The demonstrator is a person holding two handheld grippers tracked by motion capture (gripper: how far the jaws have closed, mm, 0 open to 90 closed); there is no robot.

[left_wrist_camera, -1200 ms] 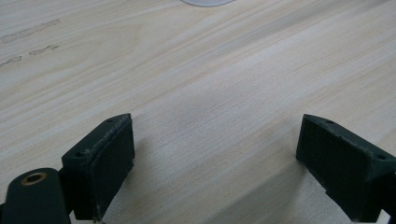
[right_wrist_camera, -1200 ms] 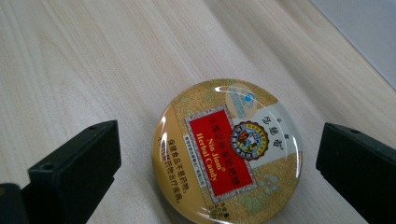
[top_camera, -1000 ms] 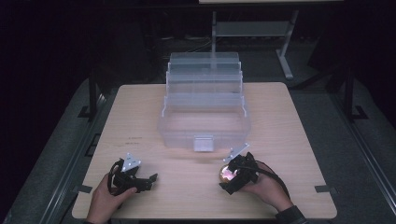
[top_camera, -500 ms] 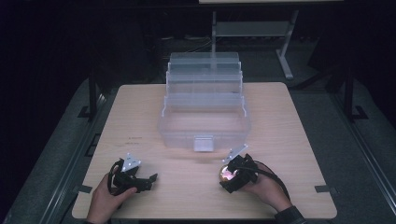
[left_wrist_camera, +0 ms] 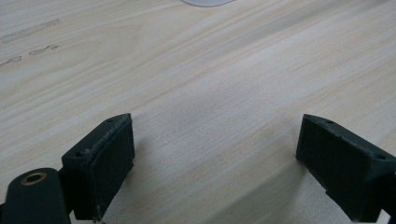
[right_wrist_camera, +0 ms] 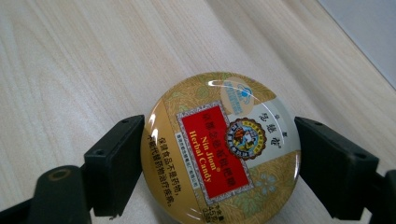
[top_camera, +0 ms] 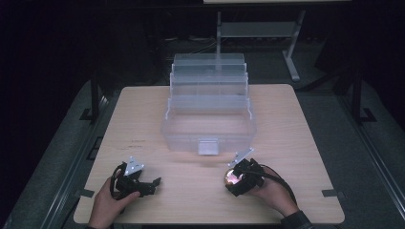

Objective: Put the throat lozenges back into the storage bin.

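Two grippers, both low at your edge of the table (top_camera: pixel 296 119); one loaded.
Your right gripper (right_wrist_camera: pixel 219 163) has jaws clamped on a round Nin Jiom candy tin (right_wrist_camera: pixel 222 149), label up, tin sitting on the wood just in front of the clear stepped organizer (top_camera: pixel 209 112). Your left gripper (left_wrist_camera: pixel 215 163): jaws spread wide, nothing btwn them, bare wood under, well left of the tin.

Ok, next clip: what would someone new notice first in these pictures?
Probably the clear plastic tiered organiser standing open at the middle of the wooden table. Next, the round gold candy tin with its red label, clamped between the right gripper jaws near the table's front edge. The left gripper is open over bare wood.
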